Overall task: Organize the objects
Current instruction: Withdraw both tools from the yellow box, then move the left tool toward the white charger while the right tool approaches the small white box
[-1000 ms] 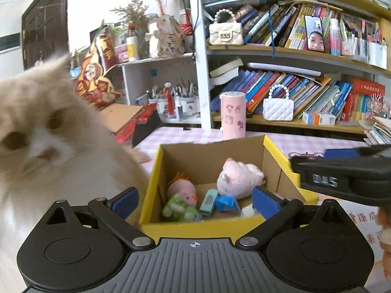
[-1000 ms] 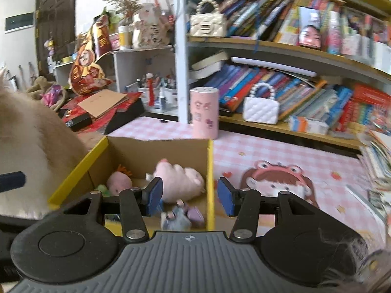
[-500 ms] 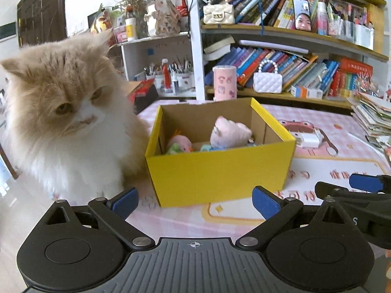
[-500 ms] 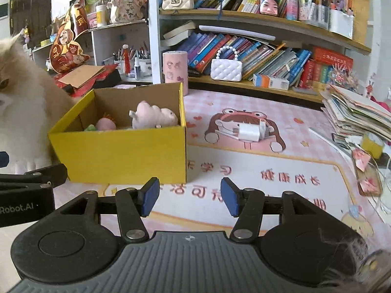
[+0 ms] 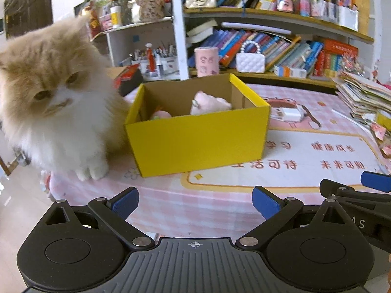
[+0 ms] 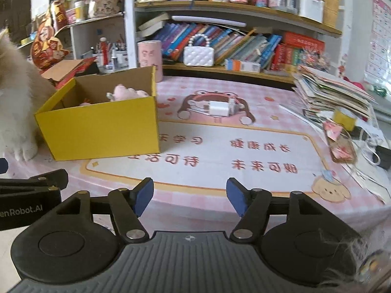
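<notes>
A yellow cardboard box (image 5: 198, 136) (image 6: 102, 129) stands on the pink checked table with small toys inside. A pink plush toy (image 5: 210, 103) (image 6: 127, 92) sticks up above its rim, and a second pinkish toy (image 5: 161, 114) lies lower to the left. My left gripper (image 5: 194, 201) is open and empty, well in front of the box near the table's front edge. My right gripper (image 6: 189, 199) is also empty, its jaws opening, to the right of the box over the printed mat. Each gripper's arm shows at the edge of the other's view.
A fluffy cream and ginger cat (image 5: 53, 102) sits on the table right against the box's left side. A white charger (image 6: 220, 108) lies on the mat (image 6: 220, 151) behind. A stack of papers (image 6: 334, 95) and clutter fill the right edge. Bookshelves (image 5: 281, 48) stand behind.
Both grippers have pulled back from over the box toward the table's front edge, so the box looks smaller and farther. The right gripper's jaws have widened. The cat stays beside the box.
</notes>
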Action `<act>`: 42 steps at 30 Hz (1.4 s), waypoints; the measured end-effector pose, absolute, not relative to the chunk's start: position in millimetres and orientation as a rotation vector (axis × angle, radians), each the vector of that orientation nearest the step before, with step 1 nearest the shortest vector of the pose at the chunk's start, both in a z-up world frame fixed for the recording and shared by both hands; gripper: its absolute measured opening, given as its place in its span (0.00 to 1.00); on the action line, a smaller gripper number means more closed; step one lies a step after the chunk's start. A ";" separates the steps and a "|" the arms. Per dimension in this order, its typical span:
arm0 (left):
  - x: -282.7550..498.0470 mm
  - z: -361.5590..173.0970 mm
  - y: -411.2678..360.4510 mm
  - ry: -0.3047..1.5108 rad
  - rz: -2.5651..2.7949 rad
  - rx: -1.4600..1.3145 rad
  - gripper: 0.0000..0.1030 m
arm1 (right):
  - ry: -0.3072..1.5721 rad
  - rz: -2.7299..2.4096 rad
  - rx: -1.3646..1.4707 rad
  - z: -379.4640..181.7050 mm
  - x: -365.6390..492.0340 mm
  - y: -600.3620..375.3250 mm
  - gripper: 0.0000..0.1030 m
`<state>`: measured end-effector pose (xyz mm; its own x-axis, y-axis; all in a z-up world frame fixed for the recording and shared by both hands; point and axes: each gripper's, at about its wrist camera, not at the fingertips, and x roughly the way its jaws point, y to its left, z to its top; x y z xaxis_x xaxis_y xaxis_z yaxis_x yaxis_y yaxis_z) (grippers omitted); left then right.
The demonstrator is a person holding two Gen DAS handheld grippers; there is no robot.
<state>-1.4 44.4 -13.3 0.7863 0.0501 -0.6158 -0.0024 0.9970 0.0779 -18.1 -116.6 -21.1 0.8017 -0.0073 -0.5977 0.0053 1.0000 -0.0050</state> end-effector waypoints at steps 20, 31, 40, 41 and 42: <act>6.1 -21.6 -2.7 0.696 -0.106 0.104 0.98 | 0.672 -0.141 0.028 -27.1 -28.9 -162.6 0.75; 31.4 -27.7 -50.5 0.721 -0.178 0.148 0.98 | 0.700 -0.214 0.073 -33.6 -11.4 -212.1 0.77; 57.8 -35.9 -82.3 0.758 -0.186 0.155 0.98 | 0.738 -0.228 0.089 -39.8 14.8 -244.9 0.81; 60.6 -36.7 -85.3 0.761 -0.186 0.155 0.98 | 0.741 -0.229 0.087 -40.4 18.1 -248.2 0.81; 63.3 -37.5 -88.3 0.764 -0.186 0.154 0.98 | 0.745 -0.229 0.086 -41.1 21.5 -251.6 0.82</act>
<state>63.3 -88.3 -37.5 0.7072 -0.1106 -0.6983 0.2222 0.9724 0.0710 21.5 -251.6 -41.1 0.7115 -0.1763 -0.6802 0.2369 0.9715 -0.0040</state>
